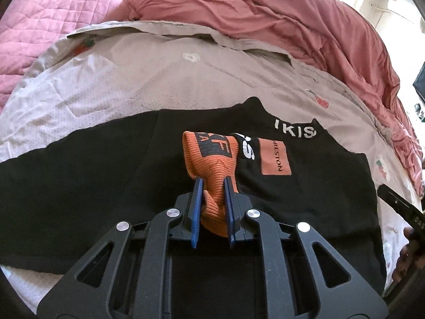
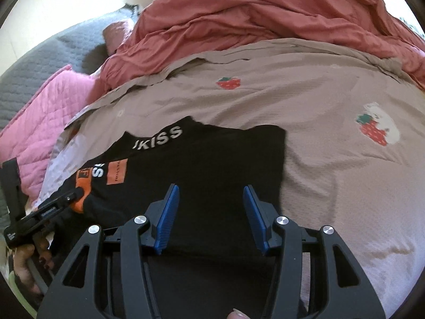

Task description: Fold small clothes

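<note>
**Orange cuff pinched in my left tongs, right tongs spread over the black top**

My left gripper [image 1: 213, 183] is clenched on the orange ribbed cuff [image 1: 212, 159] of the black garment [image 1: 106, 186]. The cuff is bunched between the two blue pads [image 1: 196, 207] and folds forward over the black cloth, showing a dark printed patch on its upper face. From my right wrist view the same left gripper [image 2: 69, 196] shows at the left edge, its tip on the orange cuff [image 2: 82, 199].

My right gripper [image 2: 211, 190] is released: its blue fingers [image 2: 167, 218] stand well apart with nothing between them, hanging over the near right part of the black garment [image 2: 212, 159].

The garment lies spread flat on the beige strawberry-print cover [image 2: 318, 186] of the bed. White lettering [image 2: 159, 137] runs along its far edge, and an orange rectangular label [image 1: 275, 156] sits just right of the cuff. The garment's right edge ends near the middle of the cover, apart from a strawberry print [image 2: 372, 130].

Behind the cover a rumpled red-pink duvet [image 1: 265, 21] is heaped, with a pink quilted blanket [image 1: 53, 26] at far left.
</note>
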Demonstrator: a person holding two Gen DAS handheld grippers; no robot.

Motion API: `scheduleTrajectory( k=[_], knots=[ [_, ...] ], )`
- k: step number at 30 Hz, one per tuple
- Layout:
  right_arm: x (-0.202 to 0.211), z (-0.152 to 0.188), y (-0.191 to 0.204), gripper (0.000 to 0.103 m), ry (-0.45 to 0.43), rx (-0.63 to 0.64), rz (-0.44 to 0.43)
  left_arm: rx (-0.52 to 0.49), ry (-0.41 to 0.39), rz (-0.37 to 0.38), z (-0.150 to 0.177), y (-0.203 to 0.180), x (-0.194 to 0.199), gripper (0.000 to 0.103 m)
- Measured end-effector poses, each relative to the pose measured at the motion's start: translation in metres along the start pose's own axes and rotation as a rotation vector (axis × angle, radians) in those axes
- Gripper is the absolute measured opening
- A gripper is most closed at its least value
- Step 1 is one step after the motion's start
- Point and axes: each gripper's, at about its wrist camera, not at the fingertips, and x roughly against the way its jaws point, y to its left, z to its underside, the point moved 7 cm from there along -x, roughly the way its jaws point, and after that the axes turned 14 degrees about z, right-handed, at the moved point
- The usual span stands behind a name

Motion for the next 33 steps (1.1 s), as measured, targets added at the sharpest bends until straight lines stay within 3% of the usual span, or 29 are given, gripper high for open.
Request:
scheduleTrajectory(
  k=[5,8,14,23,25,28,31,33],
  knots=[
    [-0.018,-0.014,0.008,0.050,0.002,0.018,0.051,0.014,0.009,0.026,0.004,0.005,-0.001,0.009],
    [-0.030,-0.024,0.008,0.061,-0.019,0.024,0.087,0.014,0.003,0.045,0.001,0.001,0.008,0.009],
    [-0.074,-0.012,-0.004,0.063,0.084,0.012,0.164,0.019,0.020,0.077,0.001,0.003,0.008,0.009],
    [-0.047,-0.020,0.003,0.067,0.054,-0.021,0.160,0.044,0.053,0.120,-0.003,0.007,0.014,0.010],
    [-0.037,-0.022,0.005,0.077,0.039,-0.019,0.168,0.051,0.055,0.132,-0.004,0.009,0.014,0.010],
    [-0.023,-0.025,0.009,0.077,0.019,-0.015,0.166,0.058,0.053,0.096,0.000,0.021,0.012,0.012],
    [-0.008,-0.030,0.010,0.077,-0.009,-0.008,0.160,0.032,-0.004,0.002,-0.005,0.034,0.021,0.012],
    [0.001,-0.032,0.010,0.077,-0.034,0.001,0.166,0.045,-0.050,0.047,-0.012,0.032,0.032,0.012]
  ],
)
